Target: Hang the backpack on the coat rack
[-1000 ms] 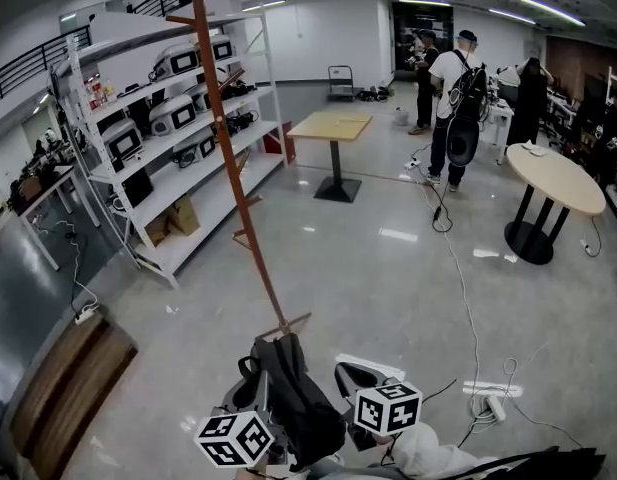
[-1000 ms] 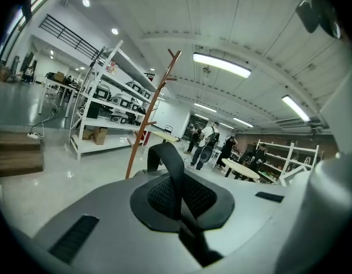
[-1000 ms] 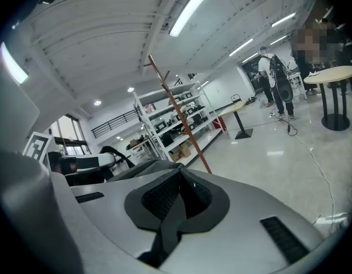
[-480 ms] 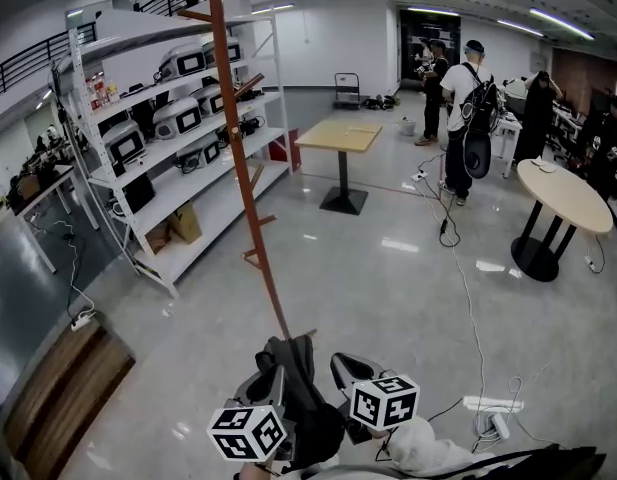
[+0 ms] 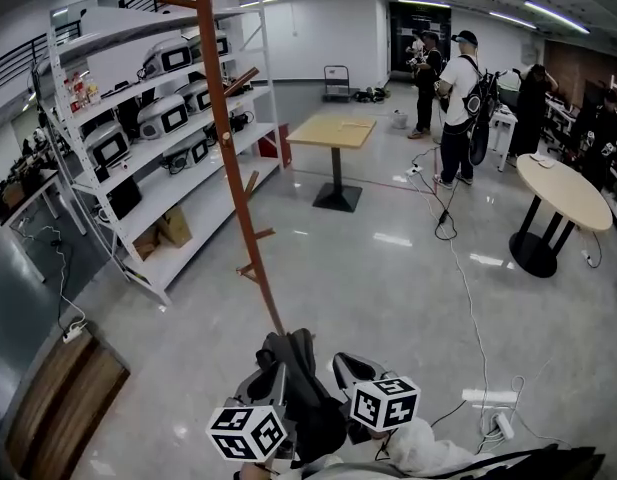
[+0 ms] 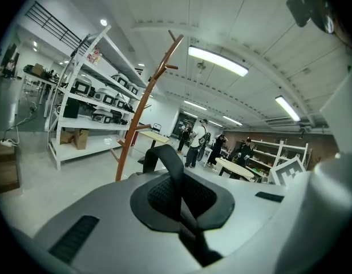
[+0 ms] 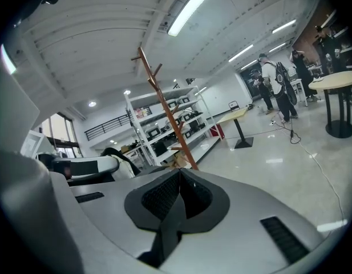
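Since a second ago we have carried the backpack (image 5: pixel 306 398) closer to the coat rack (image 5: pixel 233 168), whose foot now sits just past the bag's top edge. Our left gripper (image 6: pixel 178 197) and right gripper (image 7: pixel 177 198) reach forward side by side at 6 o'clock in the head view, tilted slightly down, with the bag between them. Each has its jaws closed, pinching a black strap (image 6: pixel 171 164) of the bag. The bag's long axis runs from 6 toward 12 o'clock, strap end farthest from us. At 12 o'clock the rack's orange-brown pole rises, leaning toward 11 in the head view. Farther out we see white shelving (image 5: pixel 138 158) at 10 o'clock, a square table (image 5: pixel 331 129) at 12 and a round table (image 5: pixel 561 190) at 2.
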Demonstrator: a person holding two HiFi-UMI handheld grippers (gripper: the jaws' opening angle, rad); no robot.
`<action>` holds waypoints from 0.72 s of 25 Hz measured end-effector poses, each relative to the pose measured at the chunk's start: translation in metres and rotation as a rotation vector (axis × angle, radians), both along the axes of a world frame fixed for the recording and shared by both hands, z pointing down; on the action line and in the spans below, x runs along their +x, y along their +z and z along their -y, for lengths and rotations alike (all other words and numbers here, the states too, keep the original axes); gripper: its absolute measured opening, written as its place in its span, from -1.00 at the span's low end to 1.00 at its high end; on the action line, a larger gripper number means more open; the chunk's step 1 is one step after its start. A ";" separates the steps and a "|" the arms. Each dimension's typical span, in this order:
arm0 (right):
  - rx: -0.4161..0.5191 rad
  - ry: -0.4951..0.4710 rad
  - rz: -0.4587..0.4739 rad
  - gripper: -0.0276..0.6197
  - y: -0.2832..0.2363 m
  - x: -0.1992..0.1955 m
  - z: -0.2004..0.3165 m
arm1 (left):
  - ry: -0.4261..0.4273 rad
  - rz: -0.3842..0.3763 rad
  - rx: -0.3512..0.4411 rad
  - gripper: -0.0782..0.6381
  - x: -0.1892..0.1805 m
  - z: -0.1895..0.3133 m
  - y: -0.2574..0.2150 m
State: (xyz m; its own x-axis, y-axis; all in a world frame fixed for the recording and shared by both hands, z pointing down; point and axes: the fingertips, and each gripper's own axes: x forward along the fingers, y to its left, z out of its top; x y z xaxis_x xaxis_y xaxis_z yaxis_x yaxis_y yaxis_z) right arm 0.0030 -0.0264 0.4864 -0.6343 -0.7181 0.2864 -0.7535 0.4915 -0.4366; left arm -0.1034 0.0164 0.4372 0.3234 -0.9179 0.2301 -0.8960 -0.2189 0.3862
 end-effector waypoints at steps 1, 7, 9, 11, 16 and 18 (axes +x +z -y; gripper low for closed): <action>-0.002 0.006 0.001 -0.88 0.001 -0.002 0.005 | 0.007 -0.001 0.001 -0.78 -0.002 0.006 0.000; -0.010 0.047 -0.001 -0.88 0.009 -0.003 0.029 | 0.025 0.002 0.012 -0.78 -0.010 0.035 -0.001; -0.026 0.066 -0.004 -0.88 0.014 0.002 0.034 | 0.027 -0.004 0.006 -0.78 -0.011 0.042 0.001; -0.035 0.086 -0.007 -0.88 0.017 0.007 0.039 | 0.032 -0.006 0.002 -0.78 -0.011 0.049 0.003; -0.039 0.124 -0.007 -0.88 0.019 0.018 0.052 | 0.033 0.000 0.000 -0.78 -0.015 0.068 0.005; -0.040 0.134 -0.005 -0.87 0.020 0.020 0.058 | 0.031 -0.002 -0.001 -0.78 -0.017 0.075 0.006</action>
